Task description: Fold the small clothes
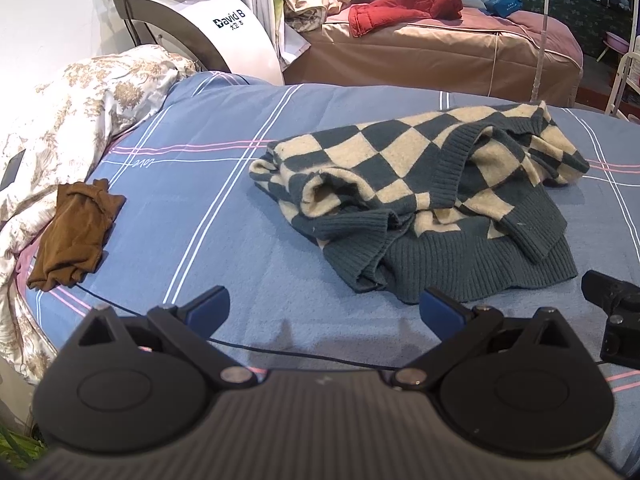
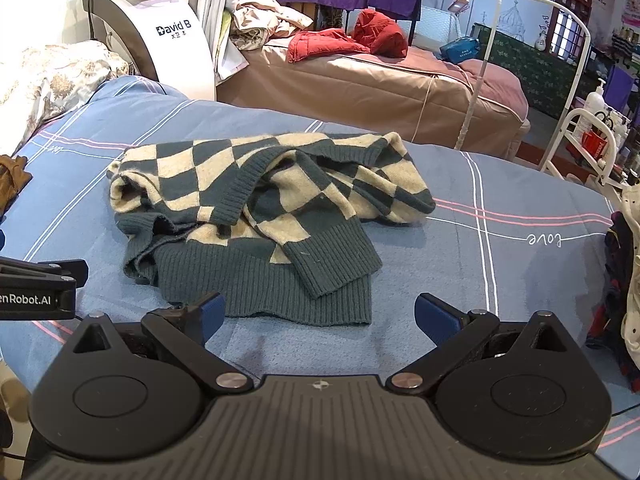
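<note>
Across the whole foreground lies the bed point(image 1: 224, 184), its blue sheet point(image 2: 460, 272) crossed by white and pink lines and carrying every piece of clothing in play. Beyond its far edge stand a second bed point(image 2: 380, 84) with a tan cover and a white machine point(image 1: 224, 28) lettered "David B". At the blue bed's left edge a floral quilt point(image 1: 68, 120) is bunched up.

Toward the middle of the bed sits the checkered sweater point(image 1: 432, 184), a dark teal and cream knit, crumpled in a loose heap with its ribbed hem spread flat toward the near edge and one ribbed cuff lying over that hem. On the tan bed lies a red garment point(image 2: 352, 38), rumpled, with a pale heap of cloth point(image 2: 260, 20) beside it near the machine. By the blue bed's left edge, touching the quilt, rests a small brown garment point(image 1: 76, 232), roughly folded.

The left tongs point(image 1: 324, 314) are spread wide and hold nothing, hovering near the bed's near edge just short of the sweater's hem. The right tongs point(image 2: 320, 314) are equally wide and empty, their left blue fingertip point(image 2: 212, 314) lying over the hem in the picture; whether it touches the hem cannot be told.
</note>
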The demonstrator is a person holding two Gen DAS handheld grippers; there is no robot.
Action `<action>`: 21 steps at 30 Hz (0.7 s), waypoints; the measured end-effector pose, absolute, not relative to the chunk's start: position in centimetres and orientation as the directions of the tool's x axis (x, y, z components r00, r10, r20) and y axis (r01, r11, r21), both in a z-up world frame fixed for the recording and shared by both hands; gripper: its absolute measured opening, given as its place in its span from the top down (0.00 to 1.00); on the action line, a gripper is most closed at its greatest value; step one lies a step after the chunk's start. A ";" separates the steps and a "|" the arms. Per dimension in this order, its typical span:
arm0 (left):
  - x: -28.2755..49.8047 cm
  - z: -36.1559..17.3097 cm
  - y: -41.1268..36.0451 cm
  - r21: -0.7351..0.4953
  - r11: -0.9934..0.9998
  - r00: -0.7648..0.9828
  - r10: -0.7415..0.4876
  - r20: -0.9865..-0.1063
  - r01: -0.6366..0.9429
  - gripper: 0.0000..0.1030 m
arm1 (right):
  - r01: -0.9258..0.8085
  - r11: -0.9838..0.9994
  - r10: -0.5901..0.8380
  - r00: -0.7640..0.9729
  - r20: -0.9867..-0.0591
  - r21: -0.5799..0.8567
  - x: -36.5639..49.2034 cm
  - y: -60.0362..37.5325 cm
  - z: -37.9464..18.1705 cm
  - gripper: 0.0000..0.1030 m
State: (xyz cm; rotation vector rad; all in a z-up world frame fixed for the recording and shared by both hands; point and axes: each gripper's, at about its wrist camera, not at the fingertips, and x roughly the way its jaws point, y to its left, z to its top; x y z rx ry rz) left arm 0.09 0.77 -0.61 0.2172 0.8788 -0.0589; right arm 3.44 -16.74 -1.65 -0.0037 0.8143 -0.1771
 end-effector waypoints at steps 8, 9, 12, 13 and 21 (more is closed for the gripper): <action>0.0 -0.8 0.7 0.165 0.976 0.635 0.037 -0.772 0.143 0.00 | 0.154 0.986 -0.156 0.671 -0.724 -0.069 3.5 -16.6 -1.7 0.00; 0.0 -0.8 0.7 0.165 0.976 0.634 0.037 -0.772 0.143 0.00 | 0.154 0.986 -0.155 0.671 -0.725 -0.068 3.5 -16.6 -1.7 0.00; 0.1 -0.9 0.6 0.164 0.976 0.631 0.038 -0.775 0.143 0.00 | 0.154 0.986 -0.155 0.669 -0.727 -0.068 3.5 -16.6 -1.8 0.00; 0.1 -0.9 0.6 0.164 0.976 0.630 0.038 -0.776 0.143 0.00 | 0.155 0.986 -0.156 0.667 -0.728 -0.069 3.6 -16.6 -1.8 0.00; 0.1 -1.0 0.7 0.164 0.976 0.630 0.037 -0.776 0.144 0.00 | 0.155 0.985 -0.156 0.666 -0.729 -0.069 3.5 -16.5 -1.9 0.00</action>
